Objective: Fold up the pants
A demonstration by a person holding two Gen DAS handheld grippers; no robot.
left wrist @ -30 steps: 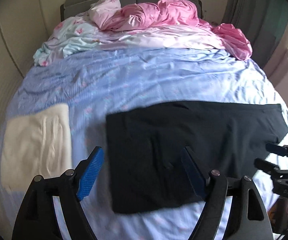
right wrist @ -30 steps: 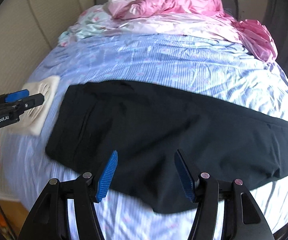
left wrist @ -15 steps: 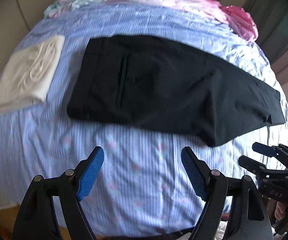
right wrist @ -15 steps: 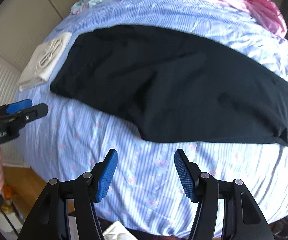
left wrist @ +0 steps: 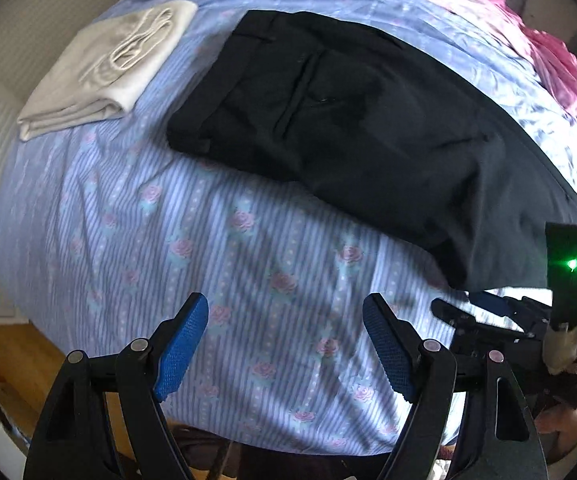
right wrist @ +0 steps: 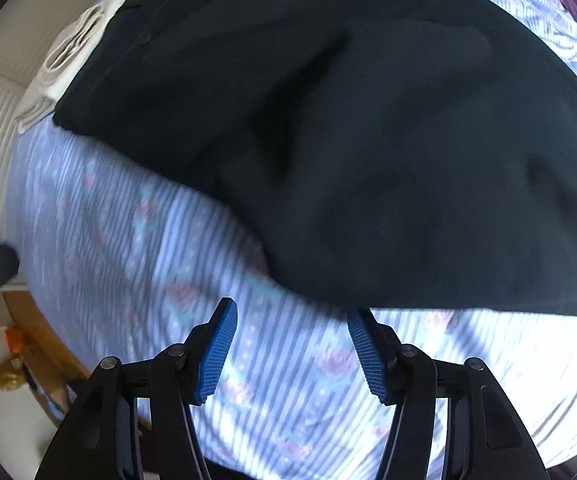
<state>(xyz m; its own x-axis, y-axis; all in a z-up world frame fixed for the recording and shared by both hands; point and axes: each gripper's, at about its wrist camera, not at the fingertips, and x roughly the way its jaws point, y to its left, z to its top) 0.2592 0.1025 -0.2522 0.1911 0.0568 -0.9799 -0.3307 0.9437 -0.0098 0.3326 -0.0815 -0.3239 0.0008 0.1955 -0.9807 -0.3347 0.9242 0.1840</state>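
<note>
Covering the bed, a blue striped bedsheet with a pink rose print (left wrist: 248,240) fills most of both views. On it lie the black fabric pants (left wrist: 368,120), spread flat with the waistband toward 10 o'clock and the legs running to 4 o'clock in the left wrist view; in the right wrist view the pants (right wrist: 348,140) take up the whole upper half, their lower edge just above the fingertips. A crumpled pink satin duvet (left wrist: 548,60) sits at 2 o'clock at the far end of the bed. A folded cream cloth (left wrist: 108,68) rests at 10 o'clock, near the waistband but apart from it. The left tongs (left wrist: 286,340) stand wide, holding nothing, over bare sheet. The right tongs (right wrist: 290,344) are likewise spread wide and empty, and they show again at 4 o'clock in the left view (left wrist: 468,312).
</note>
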